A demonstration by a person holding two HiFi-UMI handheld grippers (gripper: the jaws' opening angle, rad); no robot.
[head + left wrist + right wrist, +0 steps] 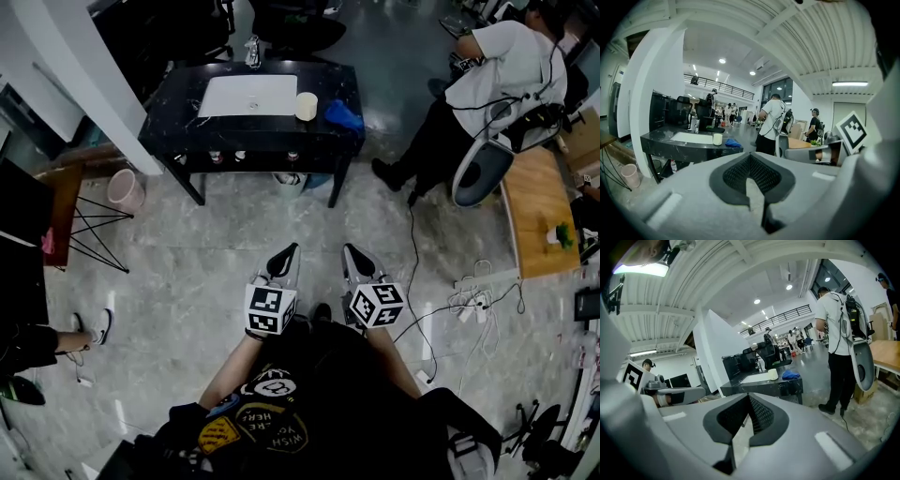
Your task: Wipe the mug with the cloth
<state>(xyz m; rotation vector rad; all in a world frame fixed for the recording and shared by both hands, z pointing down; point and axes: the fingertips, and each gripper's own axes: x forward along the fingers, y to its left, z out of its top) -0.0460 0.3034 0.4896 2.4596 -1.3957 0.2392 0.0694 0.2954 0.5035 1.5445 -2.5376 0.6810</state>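
Observation:
A cream mug (pixel 306 106) stands on the black table (pixel 187 117) well ahead of me, beside a white mat (pixel 248 95). A blue cloth (pixel 344 114) lies just right of the mug. My left gripper (pixel 288 251) and right gripper (pixel 350 251) hover side by side over the floor, far short of the table, both shut and empty. The left gripper view shows its jaws (pixel 749 157) meeting, with the mug (pixel 717 138) and cloth (pixel 732 142) small in the distance. In the right gripper view, the mug (pixel 773 374) and cloth (pixel 791 375) sit beyond the shut jaws (pixel 749 401).
A person in a white shirt (pixel 497 70) stands by a chair (pixel 480 171) at the right. A pink bucket (pixel 125 190) sits left of the table beside a white pillar (pixel 84 66). Cables (pixel 473 298) trail over the floor near a wooden table (pixel 534 220). Small bottles stand under the black table.

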